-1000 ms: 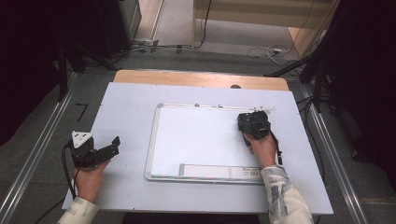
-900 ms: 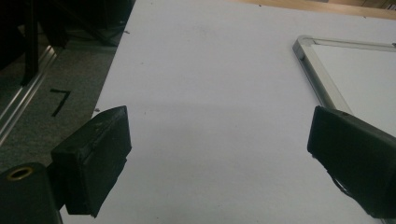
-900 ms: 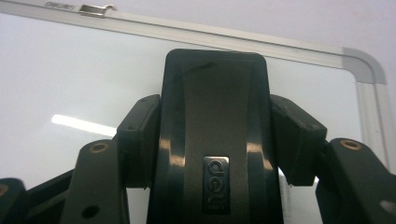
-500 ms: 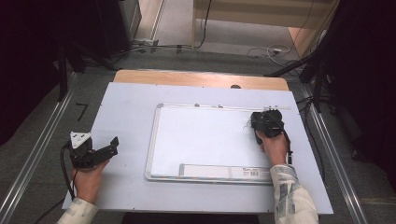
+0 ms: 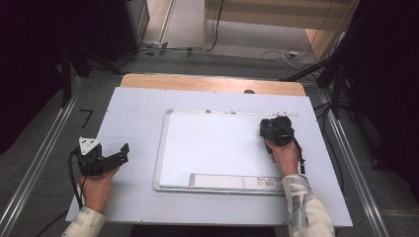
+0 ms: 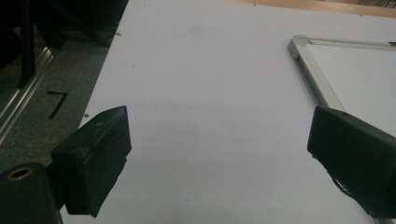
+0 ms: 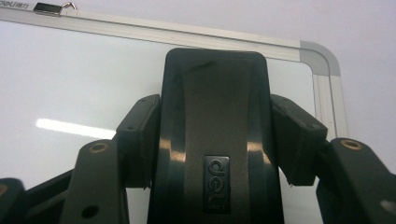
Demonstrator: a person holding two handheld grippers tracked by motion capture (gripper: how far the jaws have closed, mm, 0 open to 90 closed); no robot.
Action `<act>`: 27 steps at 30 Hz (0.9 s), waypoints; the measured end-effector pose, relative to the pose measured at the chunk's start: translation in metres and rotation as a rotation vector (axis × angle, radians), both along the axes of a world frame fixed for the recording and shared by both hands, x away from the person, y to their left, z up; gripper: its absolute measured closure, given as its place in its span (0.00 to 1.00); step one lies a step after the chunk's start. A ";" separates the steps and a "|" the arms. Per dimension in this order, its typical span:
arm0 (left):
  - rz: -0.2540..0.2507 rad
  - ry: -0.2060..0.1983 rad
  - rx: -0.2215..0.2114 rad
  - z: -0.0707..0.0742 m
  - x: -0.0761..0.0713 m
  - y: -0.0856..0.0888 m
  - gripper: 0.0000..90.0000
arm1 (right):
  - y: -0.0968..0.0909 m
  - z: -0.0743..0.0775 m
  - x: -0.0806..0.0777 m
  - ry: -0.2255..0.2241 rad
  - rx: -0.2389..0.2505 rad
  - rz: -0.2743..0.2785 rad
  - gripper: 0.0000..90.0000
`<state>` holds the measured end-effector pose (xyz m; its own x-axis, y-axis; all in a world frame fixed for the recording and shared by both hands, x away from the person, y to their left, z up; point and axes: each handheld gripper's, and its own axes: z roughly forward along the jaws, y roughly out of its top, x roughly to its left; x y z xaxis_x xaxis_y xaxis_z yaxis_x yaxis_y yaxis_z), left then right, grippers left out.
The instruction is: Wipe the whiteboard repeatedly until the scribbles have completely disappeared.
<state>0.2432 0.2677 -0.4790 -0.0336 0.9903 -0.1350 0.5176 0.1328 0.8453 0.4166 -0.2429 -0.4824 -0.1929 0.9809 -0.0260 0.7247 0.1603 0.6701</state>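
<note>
Two tools at work on one bench. Right tool clamped across the waist of a black whiteboard eraser, pads pressed on its two long flanks, jaws just eased a little yet keeping contact; eraser face down on the whiteboard, close to that board's far right corner, well toward the far right corner of the bench. Left tool spread wide and empty, resting near the near left corner of the bench, well apart from the whiteboard frame.

Handling, as judged: eraser light and rigid in its glossy moulded shell, hence likely slippery under the pads; felt sole presumably soft and free to drag on the smooth board. Best held at mid-length on the parallel flanks, as now, not at the rounded ends. Whiteboard stiff, flat, unclamped, so liable to slide under hard strokes.
</note>
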 end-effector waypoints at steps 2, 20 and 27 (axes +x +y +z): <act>0.005 0.000 -0.002 0.000 0.000 0.002 0.08 | -0.001 0.000 0.000 0.004 0.007 -0.001 0.40; 0.008 -0.001 -0.003 0.000 -0.002 0.004 0.08 | -0.018 0.004 -0.003 0.055 -0.012 -0.059 0.42; 0.010 -0.005 -0.004 0.001 -0.002 0.002 0.08 | -0.003 0.004 -0.007 0.065 -0.018 -0.007 0.42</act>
<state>0.2411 0.2698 -0.4785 -0.0424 0.9894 -0.1389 0.5117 0.1409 0.8475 0.4093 -0.2462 -0.4783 -0.1877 0.9817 -0.0315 0.7677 0.1666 0.6187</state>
